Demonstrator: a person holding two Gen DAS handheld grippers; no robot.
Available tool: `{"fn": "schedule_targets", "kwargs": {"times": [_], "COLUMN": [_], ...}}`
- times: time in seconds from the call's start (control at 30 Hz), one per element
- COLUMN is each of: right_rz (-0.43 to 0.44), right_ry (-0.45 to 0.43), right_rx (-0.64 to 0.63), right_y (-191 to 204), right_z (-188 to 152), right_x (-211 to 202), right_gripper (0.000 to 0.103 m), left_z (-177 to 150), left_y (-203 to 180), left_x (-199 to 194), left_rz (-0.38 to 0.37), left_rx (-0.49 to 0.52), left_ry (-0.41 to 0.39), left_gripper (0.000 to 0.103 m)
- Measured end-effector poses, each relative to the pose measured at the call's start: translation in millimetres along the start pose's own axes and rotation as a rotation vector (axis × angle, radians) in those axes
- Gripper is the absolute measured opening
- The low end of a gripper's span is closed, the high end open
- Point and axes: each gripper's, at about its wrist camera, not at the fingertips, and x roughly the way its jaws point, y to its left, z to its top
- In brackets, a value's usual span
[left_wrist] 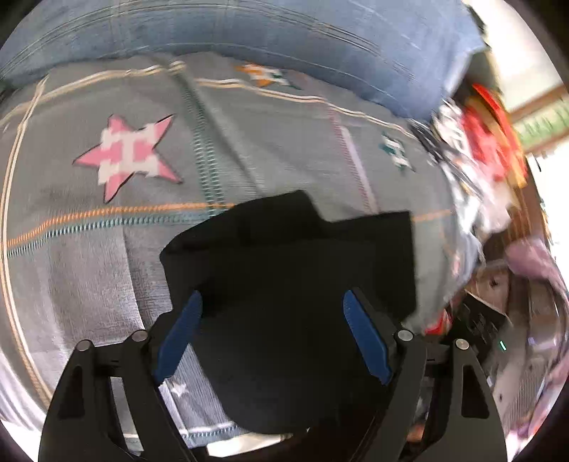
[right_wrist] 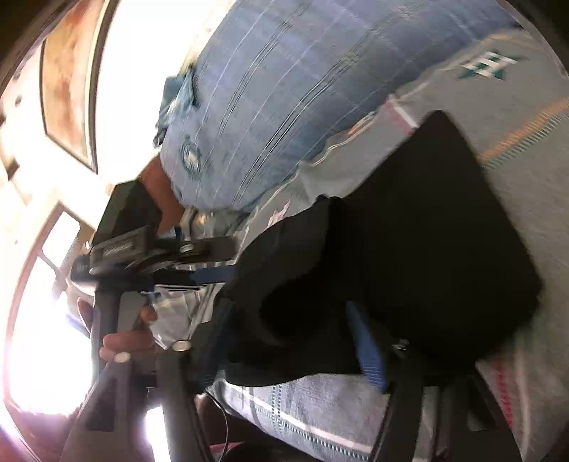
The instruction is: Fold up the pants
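One pair of black pants (left_wrist: 284, 270) lies folded into a compact block on the grey bedspread (left_wrist: 106, 248), near one blue pillow (left_wrist: 284, 32) at the far side. The left claw (left_wrist: 272, 337) hangs over the pants with its two blue fingers (left_wrist: 177, 341) spread wide, holding nothing. The right claw (right_wrist: 284, 341) sits at the fabric's near edge, cloth bunched between its fingers; whether it grips I cannot tell.
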Motion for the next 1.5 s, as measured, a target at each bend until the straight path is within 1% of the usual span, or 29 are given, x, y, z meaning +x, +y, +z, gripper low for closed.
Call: {"fn": "schedule_targets", "kwargs": {"times": [0.03,0.07,0.1,0.13,0.17,0.23,0.3,0.37,0.4,0.43,0.5,0.53,0.57,0.6,0.63,0.7,0.77,0.8,0.83,0.87,0.9,0.97,1.03,1.13,1.23,1.3,1.4,1.43,1.5], "right_rz": [0.016,0.014,-0.016,-0.045,-0.054,-0.040,0.011,0.066,0.089,0.108,0.112,0.077,0.040,-0.021,-0.076,-0.098,-0.074,-0.058,-0.026,0.006,0.048,0.112,0.121,0.100,0.131,0.145,0.166,0.171,0.188], "right_ry": [0.018,0.029,0.033,0.045,0.061,0.063,0.050,0.010,-0.011,-0.042,-0.103,-0.128,-0.141,-0.150,-0.132,-0.073,-0.026,-0.010,0.007,0.019,0.021,0.033,0.040,0.058,0.041,0.062,0.112,0.116,0.132], "right_rx": [-0.024,-0.051,-0.086,-0.110,-0.101,-0.052,-0.028,-0.022,-0.028,-0.048,-0.100,-0.126,-0.144,-0.156,-0.141,-0.074,-0.023,-0.003,0.024,0.048,0.066,0.072,0.057,0.039,0.016,-0.005,-0.026,-0.033,-0.021], "right_y": [5,10,14,15,13,8,12,21,26,33,45,47,45,40,30,5,-14,-21,-27,-32,-32,-27,-20,-13,-6,-3,-1,0,-3], "right_z": [1,1,1,1,1,3,7,16,22,28,42,47,49,52,54,49,34,26,18,13,8,0,-6,-16,-23,-26,-28,-27,-29], "right_x": [4,7,11,16,18,19,12,-2,-11,-22,-46,-56,-62,-68,-70,-70,-68,-64,-58,-54,-47,-34,-21,-9,-6,-2,3,3,2], "right_gripper": [0.036,0.033,0.032,0.028,0.027,0.020,0.016,0.015,0.011,0.003,0.003,0.001,0.001,0.007,0.007,0.008,0.012,0.024,0.044,0.051,0.057,0.063,0.069,0.070,0.071,0.071,0.071,0.072,0.075], "left_z": [-2,-4,-7,-11,-14,-22,-24,-30,-26,-26,-21,-18,-13,-10,-4,2,5,6,8,10,12,19,26,33,32,28,19,16,13], "left_y": [-1,-2,-3,-3,-3,0,-1,-16,-31,-50,-85,-96,-109,-114,-116,-104,-87,-78,-71,-66,-60,-52,-52,-66,-76,-74,-66,-62,-57], "left_x": [1,1,0,-4,-6,-15,-23,-35,-34,-36,-36,-34,-29,-26,-23,-26,-33,-35,-34,-32,-31,-24,-17,-7,7,26,42,43,36], "left_rz": [0.017,0.027,0.033,0.044,0.056,0.059,0.004,-0.097,-0.120,-0.133,-0.159,-0.157,-0.135,-0.117,-0.121,-0.125,-0.045,0.010,0.049,0.074,0.093,0.099,0.075,0.076,0.086,0.123,0.176,0.179,0.151], "left_rx": [-0.001,0.003,0.006,0.003,-0.002,-0.018,-0.037,-0.022,-0.004,0.040,0.119,0.141,0.167,0.173,0.157,0.112,0.118,0.138,0.158,0.178,0.199,0.259,0.336,0.505,0.651,0.697,0.736,0.746,0.752], "left_ry": [-0.019,-0.031,-0.047,-0.067,-0.079,-0.096,-0.099,-0.101,-0.102,-0.112,-0.123,-0.129,-0.142,-0.144,-0.137,-0.138,-0.166,-0.167,-0.154,-0.137,-0.121,-0.044,0.047,0.121,0.193,0.264,0.330,0.337,0.326], "left_gripper": [0.082,0.082,0.080,0.070,0.063,0.030,0.013,0.007,0.007,0.007,0.007,0.007,0.007,0.007,0.007,0.007,0.011,0.024,0.050,0.061,0.067,0.067,0.067,0.067,0.069,0.069,0.069,0.069,0.069]}}
